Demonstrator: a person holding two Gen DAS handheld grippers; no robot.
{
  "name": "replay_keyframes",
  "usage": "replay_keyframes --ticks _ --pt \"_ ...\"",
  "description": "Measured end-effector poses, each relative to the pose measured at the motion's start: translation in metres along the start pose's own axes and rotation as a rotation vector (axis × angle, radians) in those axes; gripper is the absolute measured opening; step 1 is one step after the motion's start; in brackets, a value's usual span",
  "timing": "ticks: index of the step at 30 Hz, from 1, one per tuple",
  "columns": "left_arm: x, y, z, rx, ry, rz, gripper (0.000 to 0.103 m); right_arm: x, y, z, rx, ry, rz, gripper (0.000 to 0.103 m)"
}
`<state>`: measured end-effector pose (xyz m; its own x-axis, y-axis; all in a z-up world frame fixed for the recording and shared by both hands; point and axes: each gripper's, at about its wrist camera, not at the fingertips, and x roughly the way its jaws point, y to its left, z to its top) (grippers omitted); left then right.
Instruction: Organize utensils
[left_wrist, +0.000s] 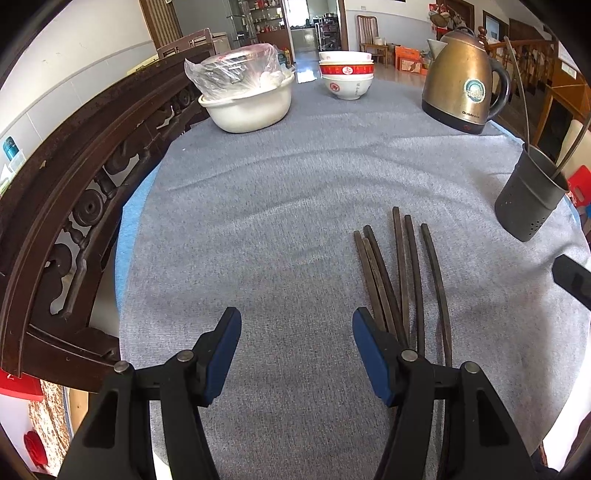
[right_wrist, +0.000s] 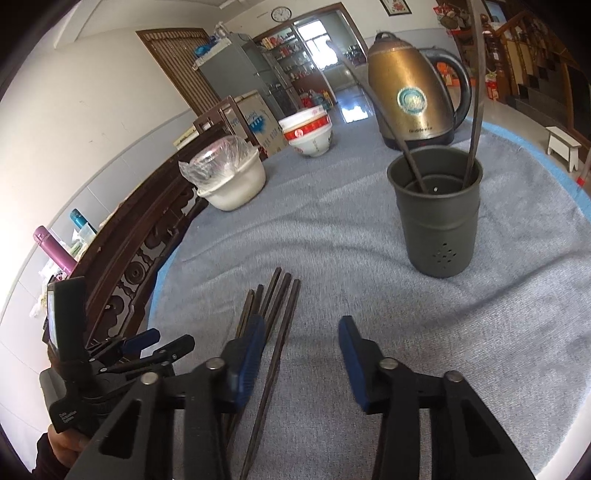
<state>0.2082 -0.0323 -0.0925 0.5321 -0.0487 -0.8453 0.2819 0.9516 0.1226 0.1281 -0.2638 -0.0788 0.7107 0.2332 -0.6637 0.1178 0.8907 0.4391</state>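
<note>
**Chopsticks awaiting pickup, two already in holder**

Left gripper (left_wrist: 296, 325) stands released over bare cloth (left_wrist: 258, 206), holding nothing. Right gripper (right_wrist: 301, 334) is likewise unclenched, jaws apart, one chopstick lying between them ungripped. The loose chopsticks (left_wrist: 402, 273) lie fanned on the cloth. Beyond, the holder (right_wrist: 437, 218) stands upright with two chopsticks inside. Judged step: picking. Next move calls for a clean single-stick pinch

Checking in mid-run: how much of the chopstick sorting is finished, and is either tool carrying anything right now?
Done: two chopsticks stand in the grey holder. In hand: nothing. The left tool is open over bare cloth, and the right tool is open, low over the pile, one chopstick between its pads but not pinched. Left: about six loose chopsticks lying on the grey cloth.
</note>
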Motion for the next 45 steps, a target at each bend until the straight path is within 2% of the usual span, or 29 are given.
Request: replay_keyframes --ticks 8,10,12,15,22,25,30,36,45 --pt "0.020 0.015 0.007 -0.053 0.070 -0.066 0.064 0.037 0.005 0.009 -0.002 0.101 -0.004 0.039" --pt "0.025 0.019 0.011 -0.065 0.086 -0.086 0.064 0.054 0.010 0.011 -0.017 0.145 -0.020 0.037" --pt "0.030 0.021 0.016 -0.072 0.102 -0.106 0.064 0.070 0.013 0.012 -0.022 0.183 -0.026 0.030" --pt "0.038 0.025 0.023 -0.091 0.133 -0.147 0.064 0.092 0.016 0.014 -0.025 0.233 -0.041 0.024" --pt "0.053 0.022 0.035 -0.124 0.189 -0.254 0.064 0.121 0.017 0.017 -0.009 0.300 -0.053 0.022" --pt "0.059 0.013 0.039 -0.106 0.207 -0.284 0.064 0.129 0.018 0.014 -0.023 0.323 -0.069 0.022" --pt "0.069 0.003 0.042 -0.097 0.239 -0.313 0.064 0.126 0.014 0.015 -0.047 0.309 -0.089 0.019" --pt "0.083 -0.001 0.042 -0.094 0.262 -0.310 0.064 0.119 -0.006 0.022 -0.034 0.278 -0.134 0.018" --pt "0.082 0.014 0.036 -0.081 0.247 -0.310 0.064 0.116 -0.014 0.024 -0.028 0.274 -0.132 0.016"
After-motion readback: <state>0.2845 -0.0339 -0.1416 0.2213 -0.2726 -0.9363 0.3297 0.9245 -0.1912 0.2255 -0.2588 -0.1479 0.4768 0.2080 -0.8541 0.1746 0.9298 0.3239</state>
